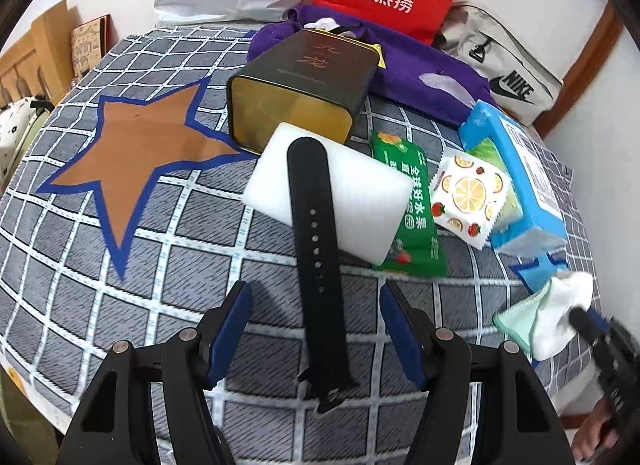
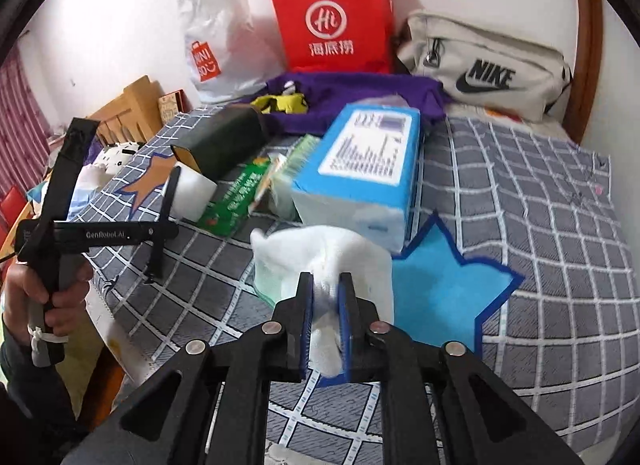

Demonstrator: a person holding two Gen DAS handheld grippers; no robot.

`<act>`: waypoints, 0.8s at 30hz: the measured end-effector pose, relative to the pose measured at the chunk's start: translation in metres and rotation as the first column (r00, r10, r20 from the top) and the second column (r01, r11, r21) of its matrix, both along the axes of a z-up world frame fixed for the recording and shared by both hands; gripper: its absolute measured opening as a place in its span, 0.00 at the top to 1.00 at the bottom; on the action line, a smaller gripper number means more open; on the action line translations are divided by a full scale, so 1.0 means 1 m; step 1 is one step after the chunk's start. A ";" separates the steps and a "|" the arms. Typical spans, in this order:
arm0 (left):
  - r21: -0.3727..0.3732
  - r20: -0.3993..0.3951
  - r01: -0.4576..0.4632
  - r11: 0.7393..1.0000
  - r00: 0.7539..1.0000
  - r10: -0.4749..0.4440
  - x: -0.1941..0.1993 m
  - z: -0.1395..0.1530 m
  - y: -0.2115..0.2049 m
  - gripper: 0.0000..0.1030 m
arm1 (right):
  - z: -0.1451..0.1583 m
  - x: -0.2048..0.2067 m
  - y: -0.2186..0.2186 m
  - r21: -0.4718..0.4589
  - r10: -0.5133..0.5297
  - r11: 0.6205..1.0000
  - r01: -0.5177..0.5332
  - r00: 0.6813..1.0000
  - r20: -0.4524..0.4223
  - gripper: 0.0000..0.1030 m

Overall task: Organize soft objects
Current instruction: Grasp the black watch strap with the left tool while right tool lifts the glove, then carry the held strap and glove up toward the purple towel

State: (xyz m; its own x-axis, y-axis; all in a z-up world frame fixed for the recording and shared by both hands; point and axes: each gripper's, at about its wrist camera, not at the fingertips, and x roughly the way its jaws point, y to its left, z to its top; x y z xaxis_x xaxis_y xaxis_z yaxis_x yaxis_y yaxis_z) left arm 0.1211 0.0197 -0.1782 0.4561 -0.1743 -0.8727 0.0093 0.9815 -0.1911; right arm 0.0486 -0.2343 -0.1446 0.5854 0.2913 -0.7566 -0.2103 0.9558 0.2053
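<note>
A black rubber watch strap (image 1: 316,249) lies on the checked bedsheet, its far end resting on a white foam block (image 1: 332,189). My left gripper (image 1: 316,301) is open, its blue pads on either side of the strap's near half. My right gripper (image 2: 326,285) is shut on a white and mint sock (image 2: 320,253), held just above a blue star patch (image 2: 444,281); the sock also shows in the left wrist view (image 1: 548,317). A brown star patch (image 1: 144,145) lies to the left.
A dark tin box (image 1: 300,93) lies on its side behind the foam. A green snack packet (image 1: 408,209), a fruit-print pack (image 1: 468,201) and a blue tissue pack (image 1: 524,177) lie right of it. A purple cloth (image 1: 420,77), bags and a Nike pouch (image 2: 488,65) line the wall.
</note>
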 end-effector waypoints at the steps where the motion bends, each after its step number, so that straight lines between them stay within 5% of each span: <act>1: 0.015 0.003 -0.002 1.000 1.000 0.002 0.001 -0.002 -0.002 0.38 | -0.004 0.001 0.001 0.004 0.006 1.000 -0.006 1.000 -0.005 0.81; 2: 0.031 0.012 0.000 1.000 1.000 -0.001 0.001 -0.003 -0.004 0.38 | -0.008 0.002 0.002 0.006 0.014 1.000 -0.014 1.000 -0.016 0.71; 5: 0.080 0.047 -0.010 0.997 0.999 0.006 0.004 -0.003 -0.007 0.61 | -0.016 0.002 0.004 0.002 0.018 1.000 -0.018 0.999 -0.028 0.45; 8: 0.080 0.062 -0.001 0.997 0.998 -0.004 0.005 -0.002 -0.003 0.75 | -0.023 0.007 0.009 0.000 0.005 1.000 -0.005 0.999 -0.041 0.31; 14: 0.027 0.062 0.031 0.999 0.998 -0.033 0.004 0.002 0.005 0.79 | -0.033 0.024 0.022 0.015 -0.028 0.999 0.029 0.999 -0.043 0.22; 19: -0.003 0.069 0.046 0.999 0.997 -0.046 0.001 0.008 0.006 0.79 | -0.041 0.032 0.034 -0.039 -0.053 0.998 0.051 0.998 -0.037 0.27; 22: -0.017 0.070 0.052 0.998 0.996 -0.051 0.002 0.009 0.008 0.79 | -0.041 0.029 0.036 -0.116 -0.068 0.991 0.066 0.998 -0.013 0.52; 24: -0.020 0.070 0.052 0.998 0.996 -0.050 0.002 0.009 0.008 0.79 | -0.040 0.028 0.032 -0.087 -0.056 0.995 0.054 0.998 -0.023 0.66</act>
